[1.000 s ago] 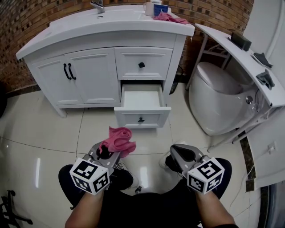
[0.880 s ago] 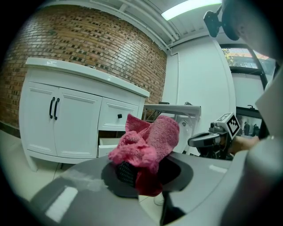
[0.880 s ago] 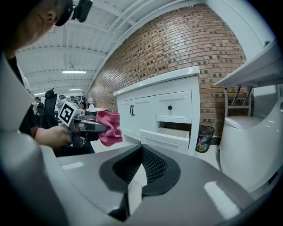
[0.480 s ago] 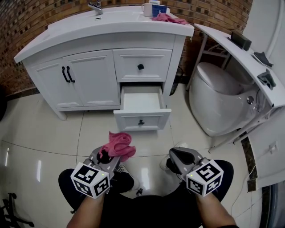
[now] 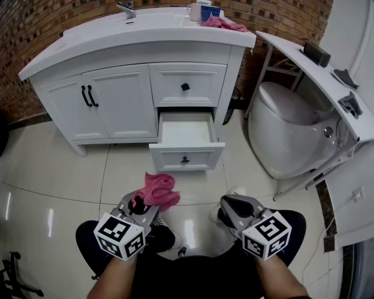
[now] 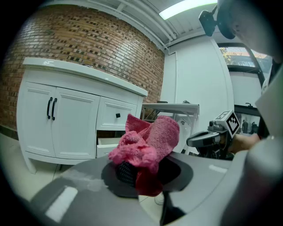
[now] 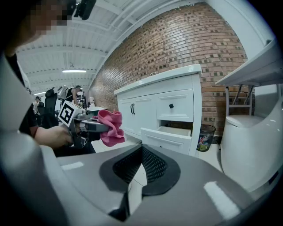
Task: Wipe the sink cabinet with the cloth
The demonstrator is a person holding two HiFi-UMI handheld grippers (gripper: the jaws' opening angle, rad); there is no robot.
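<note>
The cloth (image 5: 156, 190), a crumpled pink one, sits pinched in the jaws of the left gripper (image 5: 139, 204), bunched up above the pads and spilling forward over them in the lower middle of the head view. The left gripper is held low and close to the person's body, pointing up-frame toward the sink cabinet (image 5: 117, 99), with its marker cube nearest the camera and the left forearm (image 5: 114, 277) running off the bottom edge. The right gripper (image 5: 236, 204) is held level with it at lower right of centre, well apart from it and angled slightly inward; its jaws are pressed together with nothing between them. The white cabinet fills the upper left and upper middle of the frame, well apart from both grippers, its two doors shut. Its lower drawer (image 5: 186, 140) stands pulled out, and the drawer's front edge is the part of the cabinet nearest the cloth. A second pink cloth (image 5: 221, 23) lies on the countertop at the upper right corner of the cabinet, beside a cup (image 5: 196, 11). Glossy floor tiles (image 5: 58, 169) lie open between the grippers and the cabinet, widest toward the left of the frame. On the right a toilet (image 5: 286, 131) stands near the cabinet's side, under a white shelf (image 5: 315, 76) along the right edge, leaving a narrower passage there.
</note>
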